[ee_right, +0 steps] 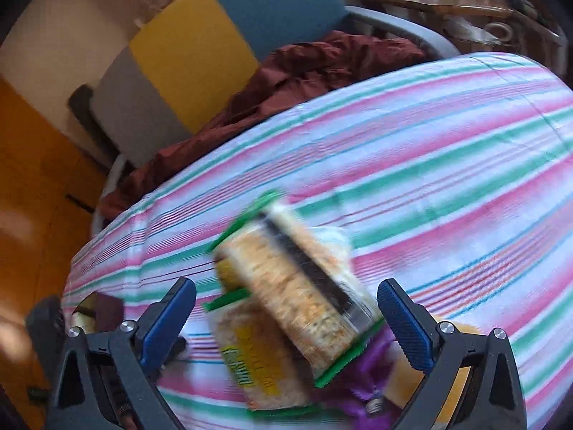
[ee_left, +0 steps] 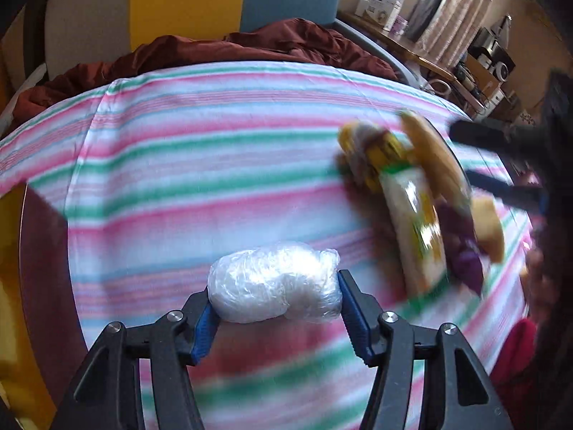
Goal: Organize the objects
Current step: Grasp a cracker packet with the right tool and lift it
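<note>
My left gripper (ee_left: 274, 299) is shut on a white lump wrapped in clear plastic (ee_left: 275, 281), held just above the striped cloth (ee_left: 200, 165). To its right lies a pile of snack packets (ee_left: 419, 211), with a purple packet (ee_left: 465, 261) among them. My right gripper (ee_right: 286, 308) is open above that pile, its fingers on either side of a green-edged cracker packet (ee_right: 304, 294). A second cracker packet (ee_right: 250, 354) and the purple packet (ee_right: 361, 380) lie under it. The right gripper's dark fingers (ee_left: 501, 139) show at the right edge of the left wrist view. Both views are blurred.
A dark red blanket (ee_left: 250, 50) is bunched at the far edge of the cloth, in front of a grey, yellow and blue chair back (ee_left: 186, 3). A wooden shelf with boxes and devices (ee_left: 429, 46) stands at the back right. Wood flooring (ee_right: 32, 193) lies to the left.
</note>
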`<state>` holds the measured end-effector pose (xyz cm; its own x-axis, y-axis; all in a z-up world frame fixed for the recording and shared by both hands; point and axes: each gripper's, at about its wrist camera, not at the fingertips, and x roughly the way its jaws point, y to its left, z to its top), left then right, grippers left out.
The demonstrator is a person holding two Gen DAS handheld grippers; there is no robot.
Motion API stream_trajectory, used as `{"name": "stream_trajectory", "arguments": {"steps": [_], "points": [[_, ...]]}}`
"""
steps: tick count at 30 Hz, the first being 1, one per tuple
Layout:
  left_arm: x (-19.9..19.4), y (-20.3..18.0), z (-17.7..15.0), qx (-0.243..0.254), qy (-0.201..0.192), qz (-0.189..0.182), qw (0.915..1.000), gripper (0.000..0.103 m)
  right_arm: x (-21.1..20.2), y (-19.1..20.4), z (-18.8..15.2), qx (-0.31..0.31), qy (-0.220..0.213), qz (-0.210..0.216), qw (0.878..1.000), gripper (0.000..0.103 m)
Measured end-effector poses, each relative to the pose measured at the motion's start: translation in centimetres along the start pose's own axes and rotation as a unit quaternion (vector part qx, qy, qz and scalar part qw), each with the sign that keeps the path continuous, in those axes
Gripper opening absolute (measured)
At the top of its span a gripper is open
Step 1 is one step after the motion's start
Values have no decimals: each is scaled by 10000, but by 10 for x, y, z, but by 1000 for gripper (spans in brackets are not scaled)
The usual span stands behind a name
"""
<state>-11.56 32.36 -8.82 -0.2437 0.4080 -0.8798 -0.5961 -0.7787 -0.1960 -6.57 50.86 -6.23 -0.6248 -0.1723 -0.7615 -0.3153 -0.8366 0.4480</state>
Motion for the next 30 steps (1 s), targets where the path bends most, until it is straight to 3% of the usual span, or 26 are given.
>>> {"name": "stream_trajectory", "arguments": {"steps": [4, 11, 18, 25, 28, 30], "points": [[-14, -15, -36, 274, -116, 17, 9996, 61, 1, 16, -5, -317, 102, 275, 9991, 100], [-23, -22, -62, 308, -457, 22, 9985, 61, -8, -7, 3, 94, -197, -374, 9991, 100], [-23, -20, -67, 184, -687, -79, 9974, 61, -22, 14, 6, -450, -926, -1144, 9881, 100], [-20, -21, -68, 153, -808, -72, 9966, 61, 3, 28, 2, -885, -557, -1362, 9851, 100], [-21, -17, -70, 112, -843, -138, 9963, 61, 9, 30, -2, -1088, -492, -1509, 9813, 93], [-20, -16, -71, 90, -864, -165, 9961, 61, 19, 28, -2, -1126, -302, -1599, 9802, 70]]}}
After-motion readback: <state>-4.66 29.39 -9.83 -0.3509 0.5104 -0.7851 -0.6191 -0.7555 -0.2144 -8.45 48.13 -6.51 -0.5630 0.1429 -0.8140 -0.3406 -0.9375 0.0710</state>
